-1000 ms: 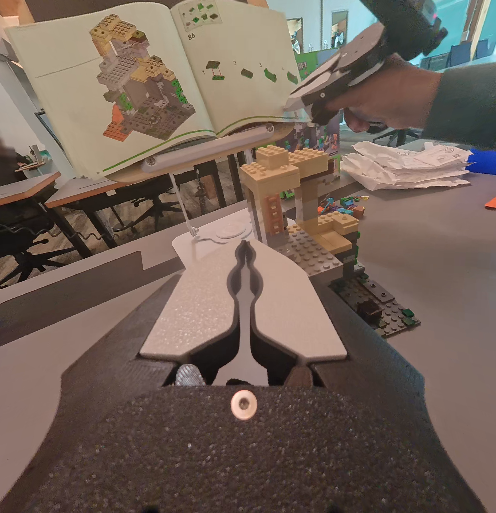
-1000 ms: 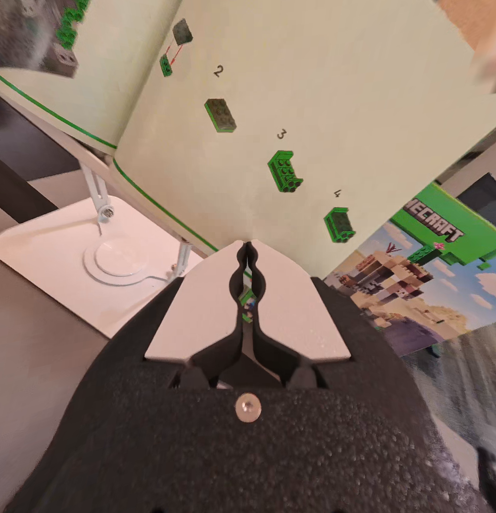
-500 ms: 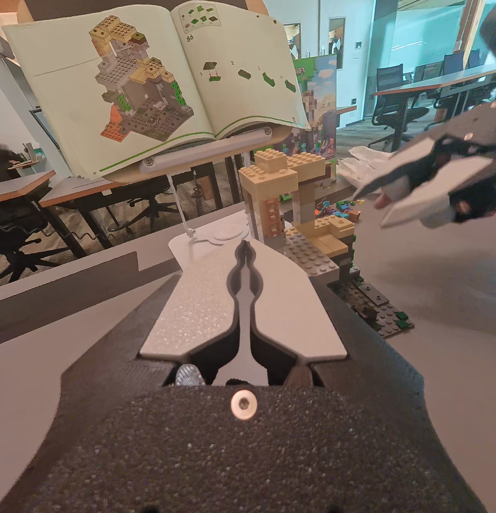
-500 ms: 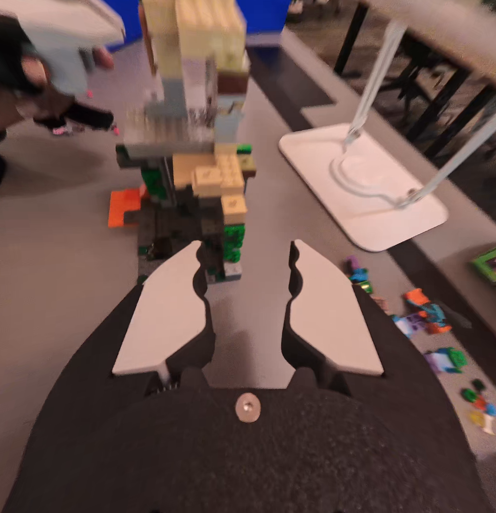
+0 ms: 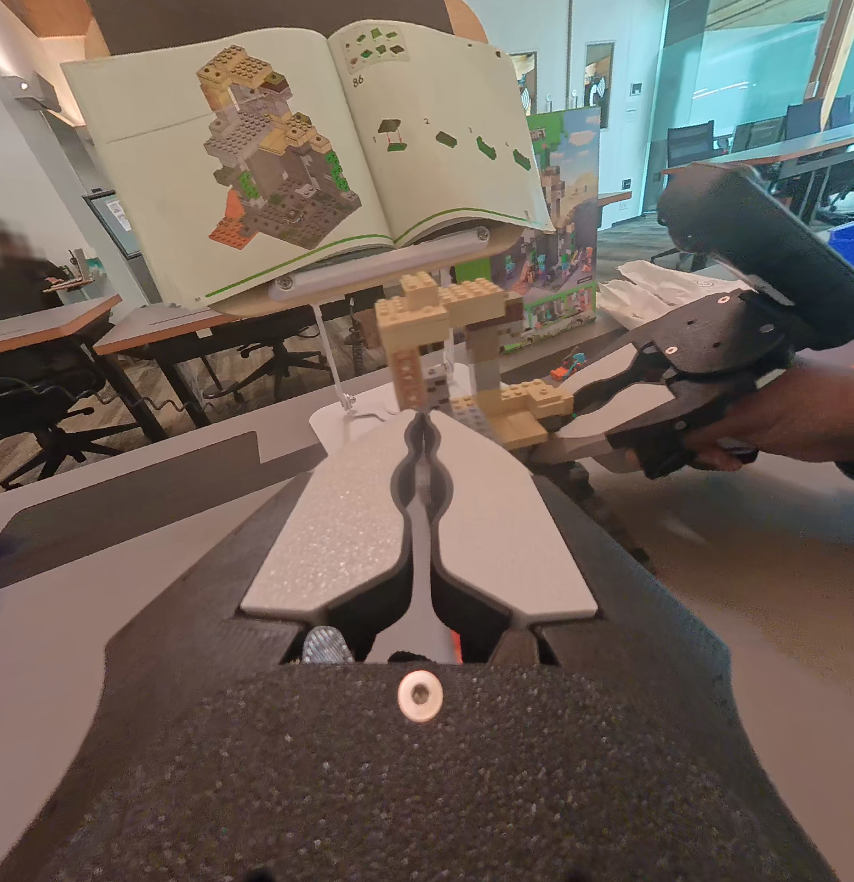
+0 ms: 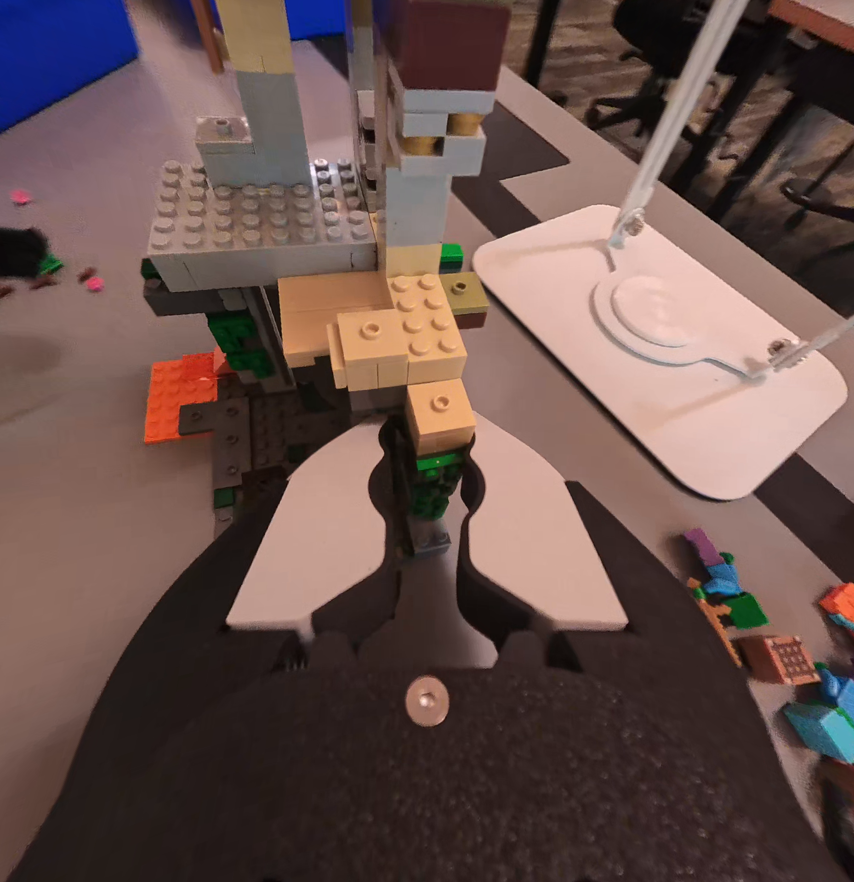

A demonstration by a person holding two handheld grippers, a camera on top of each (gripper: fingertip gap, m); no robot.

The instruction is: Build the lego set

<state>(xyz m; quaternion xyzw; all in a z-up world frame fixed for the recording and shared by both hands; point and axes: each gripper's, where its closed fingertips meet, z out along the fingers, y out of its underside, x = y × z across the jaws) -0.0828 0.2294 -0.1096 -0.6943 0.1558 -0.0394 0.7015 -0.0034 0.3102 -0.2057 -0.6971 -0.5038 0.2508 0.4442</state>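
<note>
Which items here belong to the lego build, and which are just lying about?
In the job: lego model; right gripper closed around its lower green and tan column; left gripper, shut and empty; instruction booklet; loose pieces.

Lying about: set box, white paper bags, blue bin.

Right gripper [image 6: 427, 429] fingers close around lego build's [image 6: 320, 305] green-and-tan corner column. White stand base [image 6: 654, 382] at right; loose coloured pieces [image 6: 769, 658] near lower right.
</note>
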